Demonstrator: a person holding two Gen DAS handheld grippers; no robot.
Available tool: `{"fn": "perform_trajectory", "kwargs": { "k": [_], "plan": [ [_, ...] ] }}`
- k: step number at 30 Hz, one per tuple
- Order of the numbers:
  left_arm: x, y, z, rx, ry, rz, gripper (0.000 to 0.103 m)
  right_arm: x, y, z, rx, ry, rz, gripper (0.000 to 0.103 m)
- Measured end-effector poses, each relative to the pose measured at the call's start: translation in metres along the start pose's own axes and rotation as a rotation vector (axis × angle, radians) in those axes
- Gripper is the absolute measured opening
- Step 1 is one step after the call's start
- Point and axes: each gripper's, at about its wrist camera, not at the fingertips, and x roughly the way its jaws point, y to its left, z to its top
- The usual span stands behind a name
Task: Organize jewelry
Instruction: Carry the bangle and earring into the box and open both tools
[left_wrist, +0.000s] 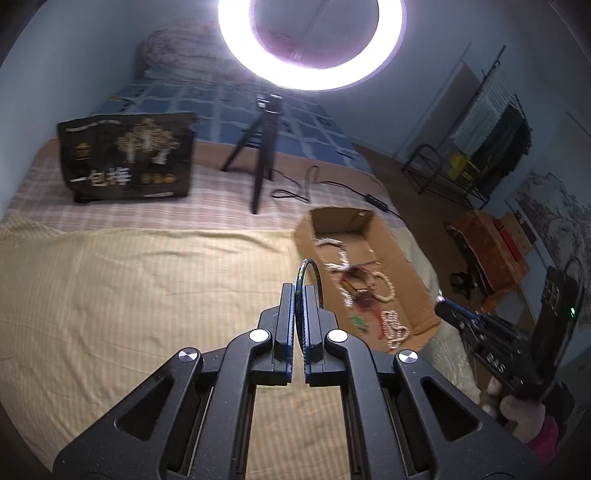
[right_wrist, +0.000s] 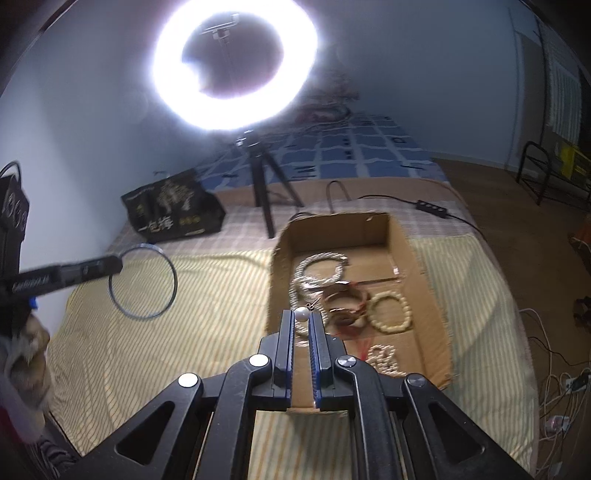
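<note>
My left gripper is shut on a thin dark hoop bangle, held edge-on above the yellow striped bedspread, left of the cardboard box. From the right wrist view the same bangle hangs as a ring from the left gripper's fingers. My right gripper is shut on a white pearl earring with a small hook, held over the near-left part of the box. The box holds a silver chain, a cream bead bracelet and other jewelry.
A ring light on a black tripod stands behind the box, its cable and switch trailing right. A black printed bag sits at the back left of the bed. A dark rack and boxes stand on the floor to the right.
</note>
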Motion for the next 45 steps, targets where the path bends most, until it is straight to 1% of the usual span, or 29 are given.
{"fn": "perform_trajectory", "kwargs": {
  "k": [6, 14, 19, 26, 33, 36, 45],
  "plan": [
    [0.015, -0.034, -0.008, 0.04, 0.018, -0.036, 0.001, 0.002, -0.021, 0.011, 0.031, -0.008, -0.015, 0.005],
    [0.036, -0.071, -0.017, 0.085, 0.044, -0.071, 0.001, 0.017, -0.035, 0.03, 0.058, -0.014, -0.021, 0.005],
    [0.051, -0.085, -0.021, 0.095, 0.068, -0.088, 0.001, 0.032, -0.038, 0.042, 0.062, -0.011, -0.031, 0.005],
    [0.068, -0.102, -0.024, 0.112, 0.085, -0.101, 0.001, 0.053, -0.051, 0.051, 0.099, 0.007, -0.031, 0.005],
    [0.08, -0.118, -0.03, 0.161, 0.08, -0.064, 0.001, 0.067, -0.059, 0.054, 0.129, 0.038, -0.007, 0.005],
    [0.083, -0.121, -0.031, 0.181, 0.076, -0.05, 0.001, 0.072, -0.061, 0.055, 0.13, 0.046, -0.009, 0.005],
    [0.084, -0.133, -0.037, 0.244, 0.065, -0.029, 0.001, 0.073, -0.07, 0.055, 0.153, 0.041, -0.014, 0.006]
  ]
}}
